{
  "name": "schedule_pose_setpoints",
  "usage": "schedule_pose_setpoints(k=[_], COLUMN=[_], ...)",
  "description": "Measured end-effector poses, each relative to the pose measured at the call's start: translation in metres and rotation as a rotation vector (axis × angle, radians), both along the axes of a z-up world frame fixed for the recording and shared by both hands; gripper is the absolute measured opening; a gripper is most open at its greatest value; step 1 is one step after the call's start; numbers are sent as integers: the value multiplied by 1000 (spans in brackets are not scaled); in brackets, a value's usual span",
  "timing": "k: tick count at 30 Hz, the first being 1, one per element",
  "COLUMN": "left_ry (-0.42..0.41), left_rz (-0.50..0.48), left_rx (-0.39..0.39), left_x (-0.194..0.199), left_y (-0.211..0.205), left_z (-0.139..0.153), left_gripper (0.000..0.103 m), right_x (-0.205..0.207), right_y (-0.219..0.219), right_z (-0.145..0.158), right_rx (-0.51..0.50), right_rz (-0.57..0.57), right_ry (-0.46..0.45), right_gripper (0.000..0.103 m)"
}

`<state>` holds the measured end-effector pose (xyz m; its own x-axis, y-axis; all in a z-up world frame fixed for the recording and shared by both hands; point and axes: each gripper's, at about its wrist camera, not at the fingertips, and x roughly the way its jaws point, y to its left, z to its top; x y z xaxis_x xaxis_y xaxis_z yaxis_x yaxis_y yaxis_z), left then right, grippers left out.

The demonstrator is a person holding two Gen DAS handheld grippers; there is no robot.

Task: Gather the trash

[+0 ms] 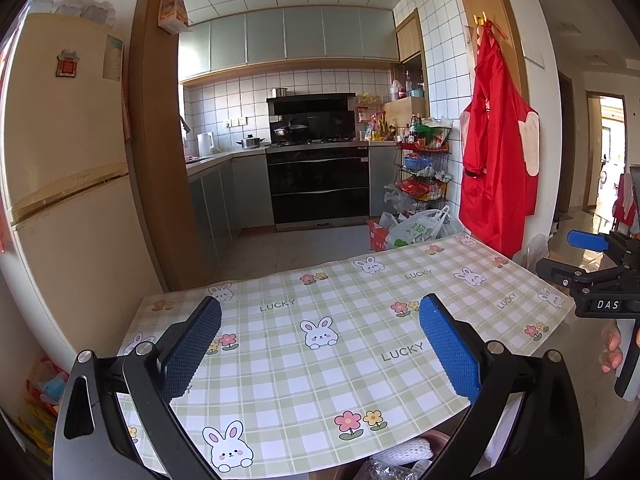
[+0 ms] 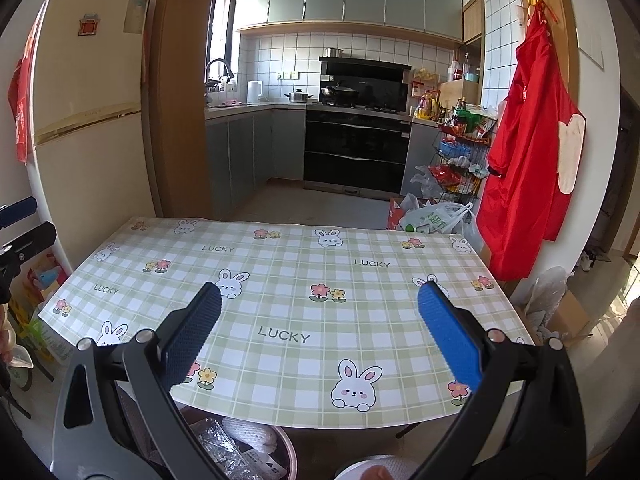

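Note:
The table [image 1: 320,384] under a green checked bunny cloth carries nothing that I can see. My left gripper [image 1: 320,344] hovers over its near edge, open, nothing between the blue pads. My right gripper [image 2: 320,340] is likewise open and bare above the table [image 2: 288,304]; it also shows at the right edge of the left wrist view [image 1: 576,256]. Below the near edge stands a brownish bin [image 2: 294,456] holding a white foam net [image 2: 248,436] and crinkled clear plastic [image 2: 216,448]. The left wrist view also catches the foam net [image 1: 404,450].
A cream fridge [image 1: 60,160] stands left of the table. A red apron [image 2: 528,160] hangs on the right wall. Plastic bags [image 2: 436,218] and a wire rack [image 2: 460,160] sit on the floor behind the table. A cardboard box [image 2: 568,316] lies at the right.

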<state>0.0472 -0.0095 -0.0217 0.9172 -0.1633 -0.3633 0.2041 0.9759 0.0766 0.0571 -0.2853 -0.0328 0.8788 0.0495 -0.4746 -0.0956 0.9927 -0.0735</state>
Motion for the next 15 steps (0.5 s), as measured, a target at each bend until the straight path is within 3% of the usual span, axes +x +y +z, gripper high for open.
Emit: schedule_pose_setpoints(k=[15], left_ry=[8], left_rz=[-6], left_rx=[12], left_x=[1], left_y=[-3], left_z=[-3], left_gripper=[97], right_x=[0], right_y=[0], right_z=[-3], right_rx=[-13], right_rz=[-5], right_ry=[3], right_gripper=[97])
